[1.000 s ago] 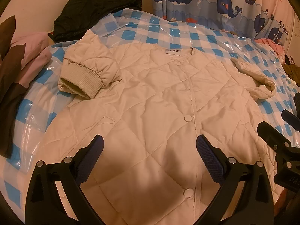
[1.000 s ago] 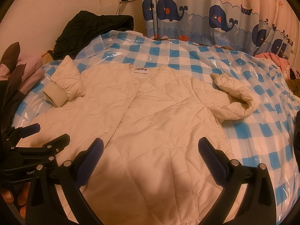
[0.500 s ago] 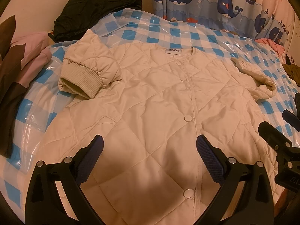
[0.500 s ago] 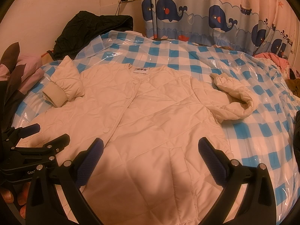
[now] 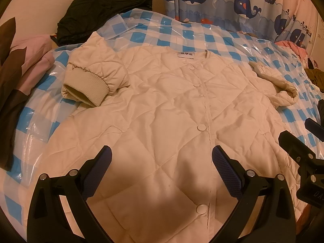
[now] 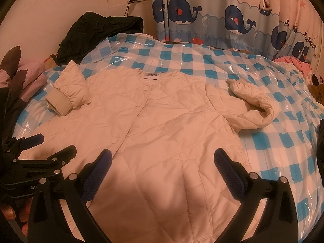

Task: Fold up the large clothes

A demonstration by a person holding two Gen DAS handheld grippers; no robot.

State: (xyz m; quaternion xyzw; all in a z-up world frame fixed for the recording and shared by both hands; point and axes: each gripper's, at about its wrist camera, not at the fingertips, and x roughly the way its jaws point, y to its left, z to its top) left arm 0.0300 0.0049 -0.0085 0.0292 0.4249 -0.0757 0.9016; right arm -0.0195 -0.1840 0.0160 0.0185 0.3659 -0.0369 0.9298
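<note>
A cream quilted jacket (image 5: 172, 109) (image 6: 162, 125) lies flat and buttoned, front up, on a bed, collar toward the far side. Its left sleeve (image 5: 91, 81) (image 6: 66, 95) is folded in over the shoulder, ribbed cuff showing. Its right sleeve (image 5: 281, 87) (image 6: 255, 105) curls beside the body on the cover. My left gripper (image 5: 162, 170) hovers open over the lower front by the button line. My right gripper (image 6: 162, 172) hovers open over the lower right panel. Neither holds anything. Each gripper shows at the edge of the other's view.
A blue-and-white checked plastic cover (image 6: 202, 64) spreads over the bed. A black garment (image 5: 101, 14) is heaped at the far left by the wall. Pink and brown bedding (image 5: 22, 70) lies at the left. A whale-print curtain (image 6: 222, 14) hangs behind. More clothes (image 6: 295, 64) lie far right.
</note>
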